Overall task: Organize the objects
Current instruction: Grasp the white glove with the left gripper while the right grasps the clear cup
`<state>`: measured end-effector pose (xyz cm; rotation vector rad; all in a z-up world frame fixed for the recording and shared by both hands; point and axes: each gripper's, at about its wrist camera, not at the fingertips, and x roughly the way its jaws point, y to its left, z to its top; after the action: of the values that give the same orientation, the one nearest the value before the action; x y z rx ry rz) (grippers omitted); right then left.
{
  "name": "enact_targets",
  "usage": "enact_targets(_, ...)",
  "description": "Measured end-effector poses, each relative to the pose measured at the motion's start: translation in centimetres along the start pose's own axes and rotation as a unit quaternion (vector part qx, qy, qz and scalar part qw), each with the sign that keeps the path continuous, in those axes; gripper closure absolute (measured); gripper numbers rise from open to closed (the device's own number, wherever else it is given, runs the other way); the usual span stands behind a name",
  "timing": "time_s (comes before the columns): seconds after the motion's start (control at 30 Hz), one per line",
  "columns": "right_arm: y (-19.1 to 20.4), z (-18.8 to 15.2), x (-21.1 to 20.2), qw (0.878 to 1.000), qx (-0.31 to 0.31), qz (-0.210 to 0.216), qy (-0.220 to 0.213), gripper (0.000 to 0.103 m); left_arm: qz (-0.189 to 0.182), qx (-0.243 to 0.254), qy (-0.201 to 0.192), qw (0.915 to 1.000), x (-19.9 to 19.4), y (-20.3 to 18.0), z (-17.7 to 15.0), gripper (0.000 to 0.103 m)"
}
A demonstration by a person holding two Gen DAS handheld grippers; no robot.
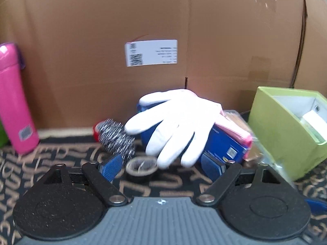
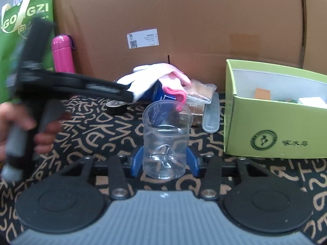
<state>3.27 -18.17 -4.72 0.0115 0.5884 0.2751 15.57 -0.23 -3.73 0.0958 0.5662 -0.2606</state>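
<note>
The right gripper (image 2: 164, 160) had its jaws closed against both sides of a clear plastic cup (image 2: 166, 140), which stood upright between them on the patterned table (image 2: 92, 130). The left gripper (image 1: 162, 168) had its jaws spread wide and empty; a white glove (image 1: 173, 126) lay just ahead, probably touching neither, with a tape roll (image 1: 141, 168) between them.

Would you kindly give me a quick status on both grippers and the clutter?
Left gripper open, nosing at white glove over tape roll. Right gripper shut on clear cup. Green box to the right, unobstructed.
</note>
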Motion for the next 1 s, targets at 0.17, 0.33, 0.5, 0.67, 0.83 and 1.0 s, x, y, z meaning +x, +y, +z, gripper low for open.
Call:
enact_targets(0.17, -0.3, -0.3, -2.0, 1.0, 0.011, 0.008, -0.004, 0.056, 0.02, 0.052, 0.02, 0.9982, 3.3, -1.3, 0.5, 0.041)
enact_targets(0.33, -0.3, -0.2, -2.9, 1.0, 0.008, 0.015, -0.013, 0.056, -0.013, 0.026, 0.034, 0.999, 2.3, 0.1, 0.4, 0.098)
enact_targets(0.5, -0.8, -0.4, -2.6, 0.999, 0.024, 0.026, -0.011, 0.049, -0.075, -0.005, 0.037, 0.9965, -2.5, 1.8, -2.1, 0.1)
enact_targets(0.67, -1.1, -0.8, -2.5, 0.999, 0.031, 0.028, -0.007, 0.044, -0.12, -0.042, 0.064, 0.9898, -7.2, 3.4, -6.1, 0.1)
enact_targets(0.83, -1.5, -0.7, -3.1, 0.999, 0.031, 0.023, -0.014, 0.037, -0.127, -0.054, 0.078, 0.9873, -11.0, 3.9, -8.8, 0.097)
enact_targets(1.0, -1.3, -0.1, -3.3, 0.999, 0.025, 0.023, -0.025, 0.035, -0.087, -0.041, 0.03, 0.9949, -11.5, 4.1, -7.3, 0.025)
